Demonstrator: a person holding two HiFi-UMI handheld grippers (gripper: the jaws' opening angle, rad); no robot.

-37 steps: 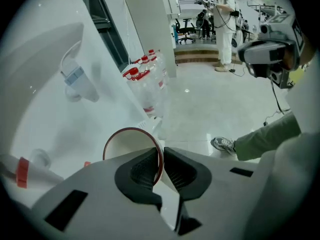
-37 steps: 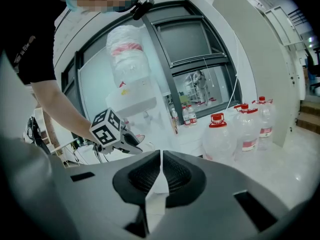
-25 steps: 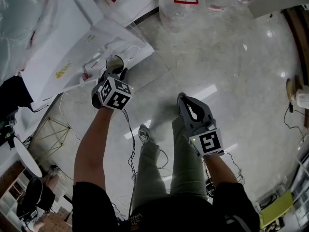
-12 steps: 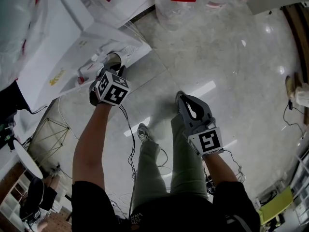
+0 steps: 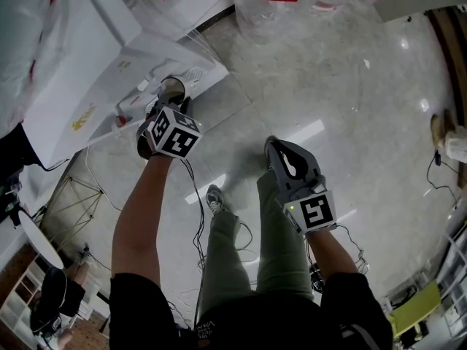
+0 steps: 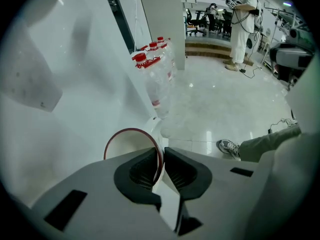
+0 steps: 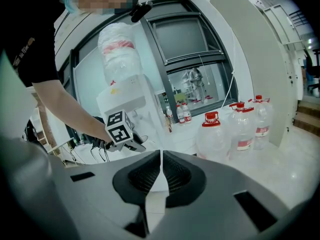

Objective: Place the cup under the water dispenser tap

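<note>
A paper cup (image 5: 172, 90) with a red rim (image 6: 131, 132) is upright at the front of the white water dispenser (image 5: 109, 57), beside its small taps (image 5: 141, 87). My left gripper (image 5: 174, 108) points steeply down and is shut on the cup's wall (image 6: 161, 160), one pad inside and one outside. My right gripper (image 5: 273, 146) hangs over the floor to the right, away from the dispenser. Its jaws (image 7: 161, 160) are shut with nothing between them. In the right gripper view the dispenser (image 7: 125, 98) carries a large bottle (image 7: 119, 51) on top.
Several big water bottles (image 5: 273, 2) with red caps (image 7: 235, 129) stand on the glossy floor (image 5: 343, 108) behind the dispenser. Cables (image 5: 197, 224) trail over the floor by my legs. A wire rack (image 5: 69, 203) stands at the left. A person (image 6: 242, 19) stands far off.
The cup stays pinched in my left gripper at the dispenser's front. The head view has shifted slightly, and neither gripper has clearly moved.
</note>
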